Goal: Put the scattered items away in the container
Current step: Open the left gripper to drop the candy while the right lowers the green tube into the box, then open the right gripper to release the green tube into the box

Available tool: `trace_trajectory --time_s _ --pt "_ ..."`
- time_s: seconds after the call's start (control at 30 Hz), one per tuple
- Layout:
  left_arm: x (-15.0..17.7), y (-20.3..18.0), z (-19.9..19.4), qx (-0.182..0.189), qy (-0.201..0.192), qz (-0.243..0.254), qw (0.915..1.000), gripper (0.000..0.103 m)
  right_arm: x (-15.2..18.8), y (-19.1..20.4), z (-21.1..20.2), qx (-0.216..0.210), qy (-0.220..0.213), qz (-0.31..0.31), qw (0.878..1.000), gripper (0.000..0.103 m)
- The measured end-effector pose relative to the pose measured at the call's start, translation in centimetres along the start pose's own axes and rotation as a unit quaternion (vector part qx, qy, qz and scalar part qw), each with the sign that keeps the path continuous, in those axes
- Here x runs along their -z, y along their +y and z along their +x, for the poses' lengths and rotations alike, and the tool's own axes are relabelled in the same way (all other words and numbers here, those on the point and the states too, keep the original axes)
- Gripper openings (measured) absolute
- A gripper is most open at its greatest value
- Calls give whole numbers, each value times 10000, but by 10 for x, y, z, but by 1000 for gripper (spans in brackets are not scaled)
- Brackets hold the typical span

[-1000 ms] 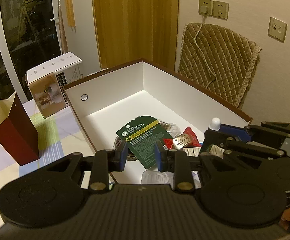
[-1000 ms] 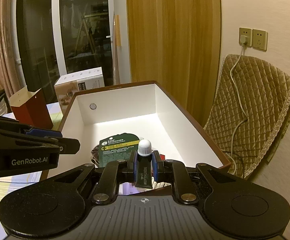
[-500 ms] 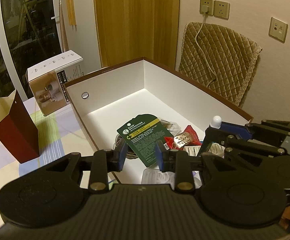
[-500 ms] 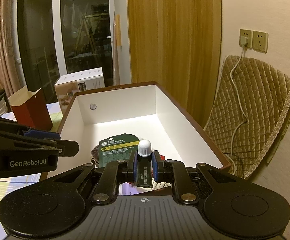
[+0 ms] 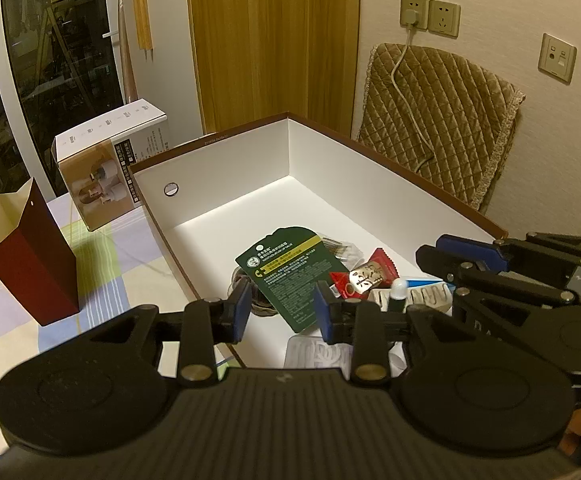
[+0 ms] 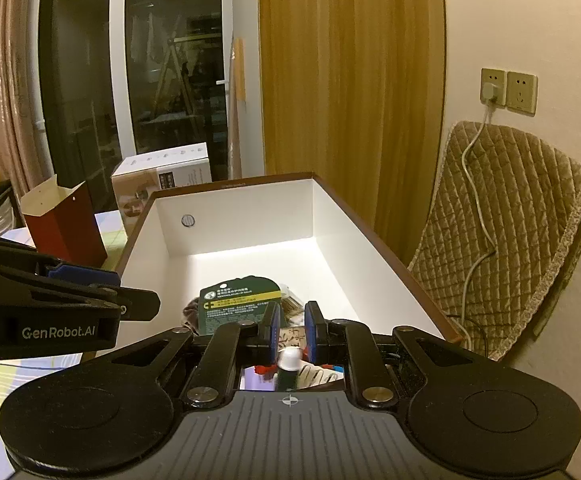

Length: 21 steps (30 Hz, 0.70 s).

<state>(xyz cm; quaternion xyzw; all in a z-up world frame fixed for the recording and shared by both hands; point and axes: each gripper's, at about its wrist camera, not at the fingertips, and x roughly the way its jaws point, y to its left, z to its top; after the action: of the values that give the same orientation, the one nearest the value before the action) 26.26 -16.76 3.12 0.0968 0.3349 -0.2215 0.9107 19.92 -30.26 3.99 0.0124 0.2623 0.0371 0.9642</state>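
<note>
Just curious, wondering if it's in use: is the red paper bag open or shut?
Open. The red paper bag stands upright, its top flaps apart, showing the pale inside.

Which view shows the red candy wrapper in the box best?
The left wrist view: the red candy wrapper lies in plain sight inside the box, beside the green packet. The right wrist view shows only a sliver of it, between the fingers of the right tool.

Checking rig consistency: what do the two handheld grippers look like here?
Both the left gripper and right gripper are black: ribbed body, two round discs, linkage fingers with blue pads, brass-coloured pivot pins. White GenRobot.AI lettering marks the left one's side. The left's jaws are opening, nothing between them.
</note>
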Motion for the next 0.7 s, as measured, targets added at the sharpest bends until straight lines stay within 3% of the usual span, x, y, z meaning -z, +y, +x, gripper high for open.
trace_trajectory --time_s 0.7 --pt "4 11 -3 -93 -8 -135 9999 33 0 -2 -1 282 -151 -72 9995 18"
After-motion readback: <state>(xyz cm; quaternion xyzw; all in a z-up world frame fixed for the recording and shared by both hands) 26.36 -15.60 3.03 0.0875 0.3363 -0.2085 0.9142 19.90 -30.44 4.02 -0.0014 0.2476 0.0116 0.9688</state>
